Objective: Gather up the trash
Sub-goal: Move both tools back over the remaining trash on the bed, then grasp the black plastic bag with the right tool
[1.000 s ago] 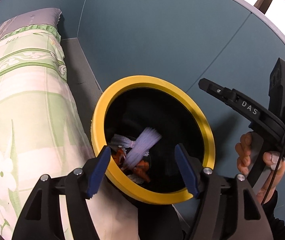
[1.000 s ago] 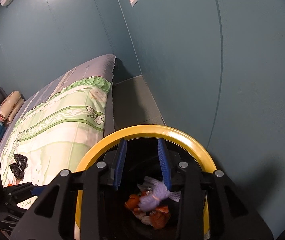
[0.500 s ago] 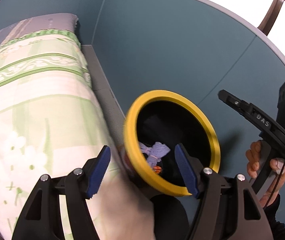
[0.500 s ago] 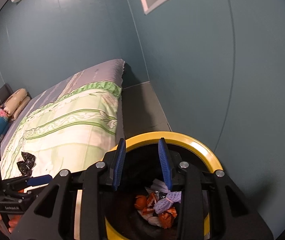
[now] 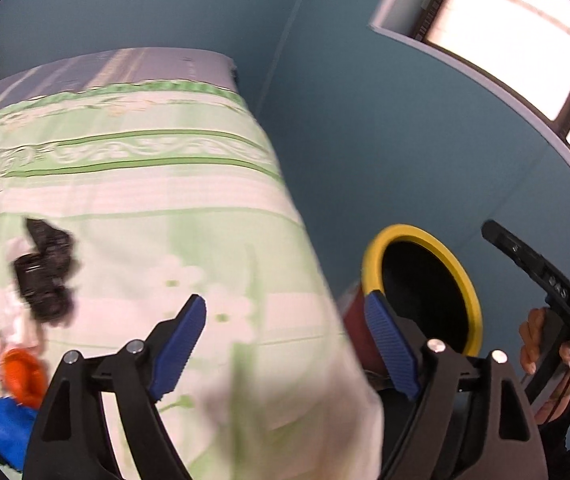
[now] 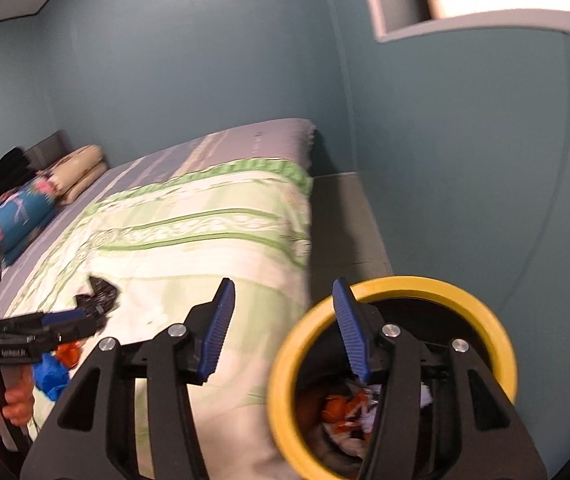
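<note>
A yellow-rimmed trash bin (image 5: 373,264) (image 6: 485,308) stands beside the bed and holds orange, white and purple scraps (image 6: 349,416). On the green patterned bedspread (image 5: 157,200) lie a black crumpled wrapper (image 5: 45,272) (image 6: 99,296), an orange piece (image 5: 23,372) and a blue piece (image 5: 3,424). My left gripper (image 5: 285,344) is open and empty over the bed edge, left of the bin. My right gripper (image 6: 281,328) is open and empty, above the bin's left rim.
Pillows and a blue flowered cushion (image 6: 21,216) lie at the bed's far end. A teal wall (image 6: 465,160) with a window (image 5: 517,28) runs close behind the bin. A narrow grey floor strip (image 6: 341,220) lies between bed and wall.
Both grippers have swung left, away from the bin and toward the bed. The right gripper has opened wider. The trash on the bedspread has come into the left wrist view.
</note>
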The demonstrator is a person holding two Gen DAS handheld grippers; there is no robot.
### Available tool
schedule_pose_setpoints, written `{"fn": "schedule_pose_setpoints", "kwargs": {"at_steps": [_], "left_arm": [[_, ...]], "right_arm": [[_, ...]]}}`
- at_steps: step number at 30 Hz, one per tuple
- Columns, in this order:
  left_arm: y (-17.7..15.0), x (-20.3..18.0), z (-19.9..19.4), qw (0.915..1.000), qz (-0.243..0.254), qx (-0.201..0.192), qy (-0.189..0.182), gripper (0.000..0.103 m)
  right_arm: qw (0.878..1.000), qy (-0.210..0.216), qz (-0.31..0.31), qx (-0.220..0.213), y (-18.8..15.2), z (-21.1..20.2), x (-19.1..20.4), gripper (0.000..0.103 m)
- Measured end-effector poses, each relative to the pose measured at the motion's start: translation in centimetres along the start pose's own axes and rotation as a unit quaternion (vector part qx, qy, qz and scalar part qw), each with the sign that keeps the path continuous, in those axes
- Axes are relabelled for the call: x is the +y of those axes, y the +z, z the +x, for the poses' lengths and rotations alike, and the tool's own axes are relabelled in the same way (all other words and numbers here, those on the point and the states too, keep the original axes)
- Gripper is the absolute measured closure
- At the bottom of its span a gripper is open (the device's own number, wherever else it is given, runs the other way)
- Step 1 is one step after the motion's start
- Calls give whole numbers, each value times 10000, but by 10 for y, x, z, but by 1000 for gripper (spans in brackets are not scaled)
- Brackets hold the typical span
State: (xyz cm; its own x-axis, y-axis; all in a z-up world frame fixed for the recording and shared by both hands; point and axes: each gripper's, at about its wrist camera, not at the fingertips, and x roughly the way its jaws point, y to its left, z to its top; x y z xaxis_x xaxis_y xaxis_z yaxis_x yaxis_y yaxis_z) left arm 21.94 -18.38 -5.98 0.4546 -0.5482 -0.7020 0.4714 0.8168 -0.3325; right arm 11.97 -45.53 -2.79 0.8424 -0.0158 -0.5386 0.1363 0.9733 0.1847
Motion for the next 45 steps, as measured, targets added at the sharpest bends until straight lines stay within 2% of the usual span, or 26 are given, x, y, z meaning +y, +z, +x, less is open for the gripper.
{"fn": "schedule_pose_setpoints", "kwargs": {"at_steps": [4, 6, 12, 21, 32, 45], "left_arm": [[-5, 31, -21, 9993, -242, -165, 234, 21], [-10, 48, -35, 9985, -351, -241, 357, 18], [-28, 104, -71, 9935, -714, -370, 806, 18], [-67, 148, -120, 9854, -1041, -529, 1235, 18], [-107, 188, -132, 9824, -1345, -423, 1229, 17], [-128, 209, -121, 9835, -1444, -299, 1047, 18]], "right_arm": [[9987, 385, -327, 17, -1, 4, 37, 49], [9969, 619, -478, 61, -2, 6, 56, 49], [9914, 1020, -782, 233, -7, 19, 106, 48], [9810, 1520, -1064, 560, -10, 61, 178, 48], [9726, 1667, -1366, 873, -18, 116, 252, 48], [9657, 1663, -1607, 1177, -34, 170, 303, 48]]}}
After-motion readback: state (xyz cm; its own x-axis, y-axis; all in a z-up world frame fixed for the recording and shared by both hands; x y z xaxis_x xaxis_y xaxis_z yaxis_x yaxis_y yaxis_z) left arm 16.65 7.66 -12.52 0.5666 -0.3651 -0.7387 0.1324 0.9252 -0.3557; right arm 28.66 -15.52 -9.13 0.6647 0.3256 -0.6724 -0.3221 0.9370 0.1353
